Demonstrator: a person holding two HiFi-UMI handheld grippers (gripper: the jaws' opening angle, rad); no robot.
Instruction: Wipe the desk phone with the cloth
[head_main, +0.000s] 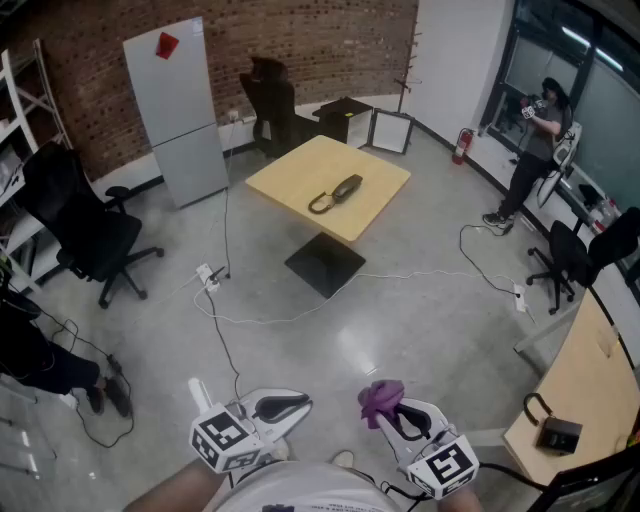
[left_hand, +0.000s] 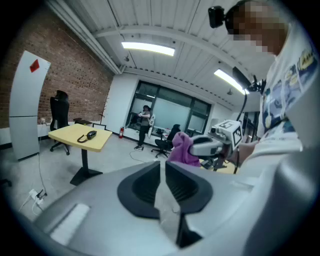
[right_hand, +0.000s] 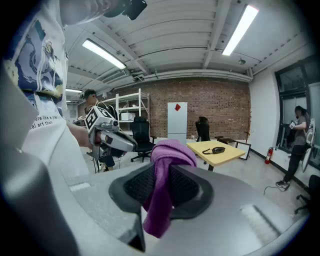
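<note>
- A person stands on the office floor, well apart from the yellow counter (head_main: 385, 178). The black desk phone (head_main: 338, 192) lies near the counter's middle, its cord looping toward the near-left edge.
- The right hand-held gripper (right_hand: 162, 182) clamps a purple cloth (right_hand: 170, 150) between its jaws, with a bunch standing above the pads and a tail hanging below.
- The left hand-held gripper (left_hand: 163, 181) carries nothing, its jaws drawn almost together.
- The step in hand looks like the walk to the counter; no wiping has begun.
- Done well, it calls for a firm clamp and a path clear of the floor cables (head_main: 260, 321). The loose bunch should then be laid flat on the handset, with the empty hand-held gripper likely bracing the phone's base against sliding.
</note>
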